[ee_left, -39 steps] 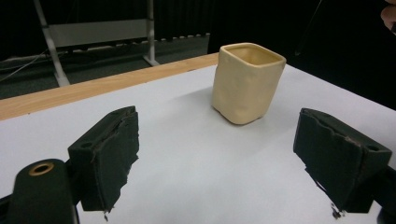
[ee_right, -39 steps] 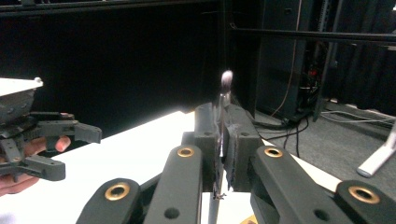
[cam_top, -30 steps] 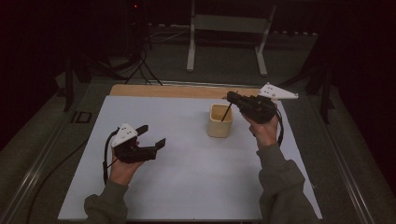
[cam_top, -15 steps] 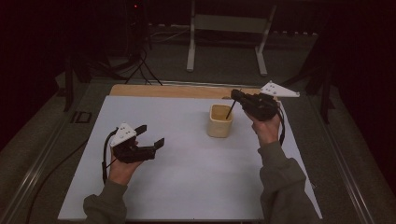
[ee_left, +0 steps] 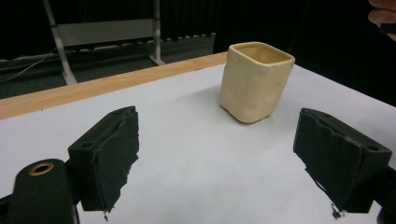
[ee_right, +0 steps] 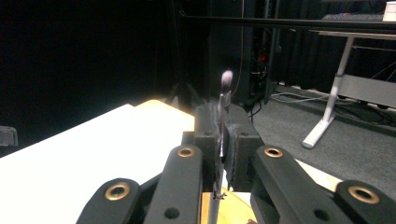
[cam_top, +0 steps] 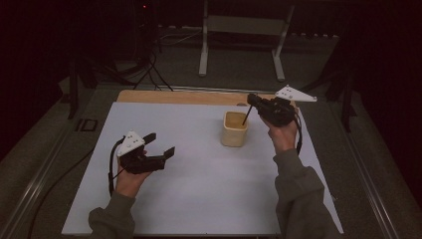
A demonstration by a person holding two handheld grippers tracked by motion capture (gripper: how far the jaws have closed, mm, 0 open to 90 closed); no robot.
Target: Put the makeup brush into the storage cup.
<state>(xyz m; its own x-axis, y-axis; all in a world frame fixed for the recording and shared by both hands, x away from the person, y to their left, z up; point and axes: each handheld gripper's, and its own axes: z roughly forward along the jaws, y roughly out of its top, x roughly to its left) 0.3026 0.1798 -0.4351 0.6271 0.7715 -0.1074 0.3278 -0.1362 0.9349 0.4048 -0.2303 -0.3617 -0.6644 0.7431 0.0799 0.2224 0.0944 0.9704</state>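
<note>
Over the high view, risk: your right gripper, right of centre, held a thin dark stick slanting down into the cream cup. I judge that a sideways pull could have levered the stick against the rim and tipped the light cup on the white table.
High view, right grip: your jaws were pinched fully together on the stick's upper part, with its lower end inside the cup's mouth.
High view, left grip: your left gripper, at lower left, stood with jaws spread wide, holding nothing and touching nothing, well apart from the cup.
Left gripper view, risk: the cup stood upright at upper right, unsupported. With neither pad near it, I judge nothing would have steadied it had the stick caught.
Left gripper view, grip: your pads stood far apart over bare table, with nothing between them.
Right gripper view, risk: the stick was clamped by a thin shaft, its pale rounded tip pointing up at centre. I judge it could have swivelled or slipped between the pads.
Right gripper view, grip: your right gripper was closed tight on the stick; the cup's rim peeked in at the bottom edge.
</note>
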